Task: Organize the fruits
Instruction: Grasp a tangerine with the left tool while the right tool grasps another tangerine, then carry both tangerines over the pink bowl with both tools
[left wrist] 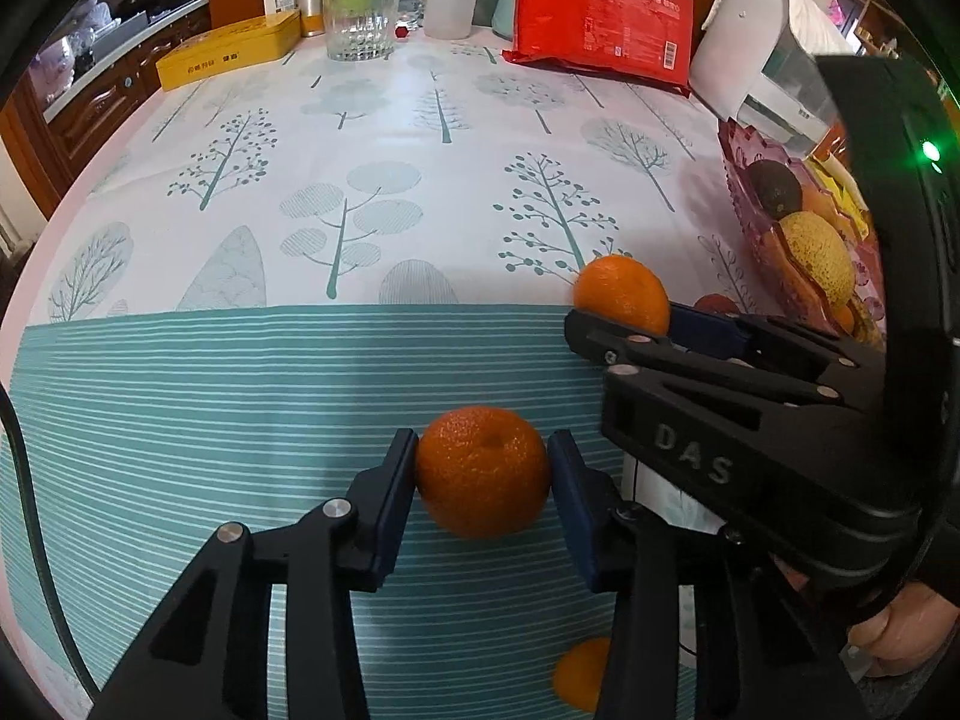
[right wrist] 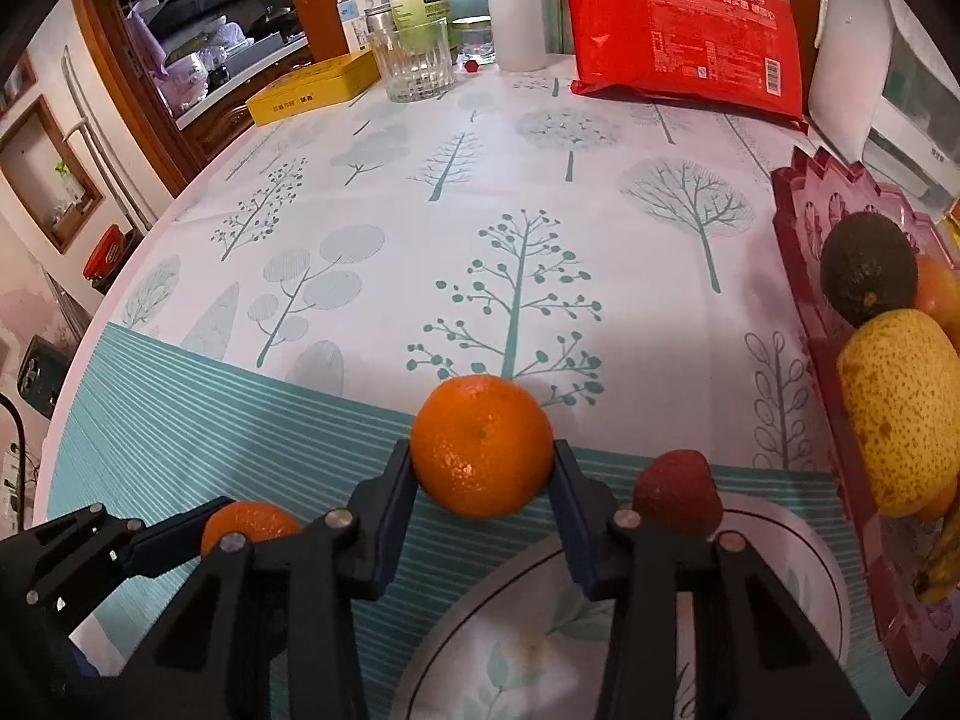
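On the tablecloth [left wrist: 240, 390], each jaws pair clamped on its own mandarin [left wrist: 483, 471] [right wrist: 482, 446].

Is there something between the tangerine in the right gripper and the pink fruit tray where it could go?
Mostly clear. The right gripper is shut on its tangerine. Toward the pink fruit tray on the right, only a strawberry sits low on the white plate. Lifting over it should be enough.
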Available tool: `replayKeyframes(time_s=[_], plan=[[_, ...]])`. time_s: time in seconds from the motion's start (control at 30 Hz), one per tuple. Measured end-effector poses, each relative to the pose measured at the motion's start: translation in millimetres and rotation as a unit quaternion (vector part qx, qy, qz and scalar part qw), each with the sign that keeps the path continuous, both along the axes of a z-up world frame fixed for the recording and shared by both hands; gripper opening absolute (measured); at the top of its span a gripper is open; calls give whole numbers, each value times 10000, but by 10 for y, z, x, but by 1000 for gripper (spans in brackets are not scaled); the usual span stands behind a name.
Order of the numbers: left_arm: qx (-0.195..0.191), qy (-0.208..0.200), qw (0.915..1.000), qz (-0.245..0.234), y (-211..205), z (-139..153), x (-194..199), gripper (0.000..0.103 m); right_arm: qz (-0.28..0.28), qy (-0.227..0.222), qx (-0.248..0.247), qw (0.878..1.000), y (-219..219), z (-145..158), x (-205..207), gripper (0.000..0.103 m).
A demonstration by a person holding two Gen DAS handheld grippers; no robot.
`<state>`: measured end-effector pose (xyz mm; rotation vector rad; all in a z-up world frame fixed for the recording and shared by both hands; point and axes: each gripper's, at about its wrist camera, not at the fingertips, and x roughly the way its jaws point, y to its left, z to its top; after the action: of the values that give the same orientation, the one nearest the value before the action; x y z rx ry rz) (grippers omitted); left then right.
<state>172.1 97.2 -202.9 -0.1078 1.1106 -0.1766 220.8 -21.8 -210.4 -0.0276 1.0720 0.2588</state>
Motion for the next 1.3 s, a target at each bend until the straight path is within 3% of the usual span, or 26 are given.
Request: replayKeyframes(time_s=[0.3,0.53,0.97,1.3], plan=[[-18,-245,9996,-133,3,186,-114,42,-180,-235,248,9993,-152,261,-216,43],[17,-459,9985,-303,-11,536,-285,42,-354,-542,318,9974,-264,592,-503,43],[-86,-1038,9884,-1103,-422,1519,-419,42,-960,-1376,256,9855,-705,1526,-1112,43],[-257,-1719,9750,-1383,-1038,2346,-81,42,-1287,-1962,-188,9719,-1306,2264,-1065,43]])
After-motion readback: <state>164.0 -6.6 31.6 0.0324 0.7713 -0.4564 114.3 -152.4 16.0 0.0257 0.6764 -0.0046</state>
